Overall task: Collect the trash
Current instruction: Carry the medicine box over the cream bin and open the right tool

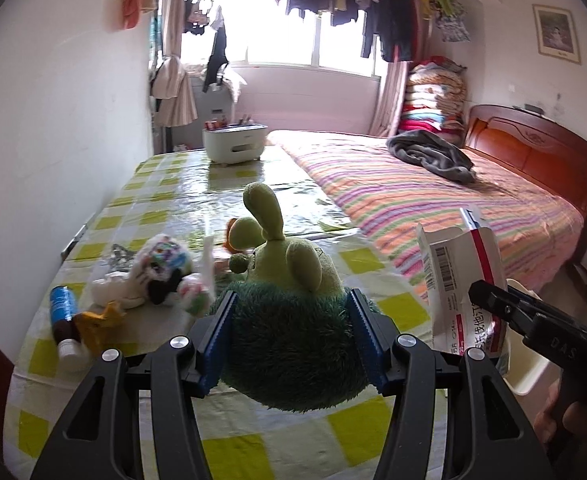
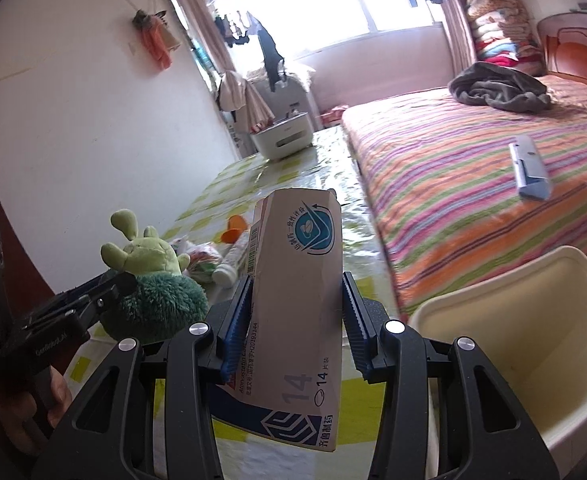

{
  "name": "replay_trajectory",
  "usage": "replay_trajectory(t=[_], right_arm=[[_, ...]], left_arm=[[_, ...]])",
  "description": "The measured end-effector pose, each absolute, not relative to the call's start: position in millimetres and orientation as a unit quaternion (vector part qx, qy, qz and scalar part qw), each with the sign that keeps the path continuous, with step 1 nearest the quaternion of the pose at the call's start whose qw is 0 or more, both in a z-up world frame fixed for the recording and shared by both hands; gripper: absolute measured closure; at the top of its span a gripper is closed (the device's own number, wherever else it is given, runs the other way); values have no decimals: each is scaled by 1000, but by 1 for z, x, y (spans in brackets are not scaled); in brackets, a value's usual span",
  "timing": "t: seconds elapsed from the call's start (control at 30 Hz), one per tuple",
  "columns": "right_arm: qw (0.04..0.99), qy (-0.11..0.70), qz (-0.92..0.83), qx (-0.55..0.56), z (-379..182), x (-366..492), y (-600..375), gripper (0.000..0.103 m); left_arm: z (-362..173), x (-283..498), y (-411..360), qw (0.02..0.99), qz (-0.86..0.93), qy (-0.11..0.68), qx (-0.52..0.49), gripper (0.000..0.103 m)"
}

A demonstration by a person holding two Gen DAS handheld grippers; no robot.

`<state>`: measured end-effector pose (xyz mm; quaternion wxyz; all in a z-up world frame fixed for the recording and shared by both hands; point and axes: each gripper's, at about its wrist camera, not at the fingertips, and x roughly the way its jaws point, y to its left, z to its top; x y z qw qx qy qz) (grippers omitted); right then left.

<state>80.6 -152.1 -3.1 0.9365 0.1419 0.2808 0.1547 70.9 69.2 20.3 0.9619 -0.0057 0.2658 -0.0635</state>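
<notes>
Green plush toy (image 1: 289, 320) and cardboard medicine box (image 2: 297, 304), each clamped in a gripper above the checked table (image 1: 165, 208).
The left gripper (image 1: 291, 340) squeezes the toy over the table's near end; the right gripper (image 2: 297, 320) pinches the box just beside the table's edge, next to a cream bin (image 2: 505, 340).

medicine box (image 2: 297, 300): large "14" plus "14片装", "Atorvastatin Calc…", "国药准字H20193144", maker "齐鲁制药" by blue cube logo, round blue seal reading "仿制药一致性评价", barcode on side. Gripper body in left wrist view (image 1: 549, 340): "DAS", rest cut off
</notes>
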Motion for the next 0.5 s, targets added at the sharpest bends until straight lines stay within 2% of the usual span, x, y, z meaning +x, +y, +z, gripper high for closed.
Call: replay_trajectory(t=[0.5], right_arm=[[945,267,76,173,-5,69,-222,61]], left_arm=[[18,75,2,953,-131,270,23,49]])
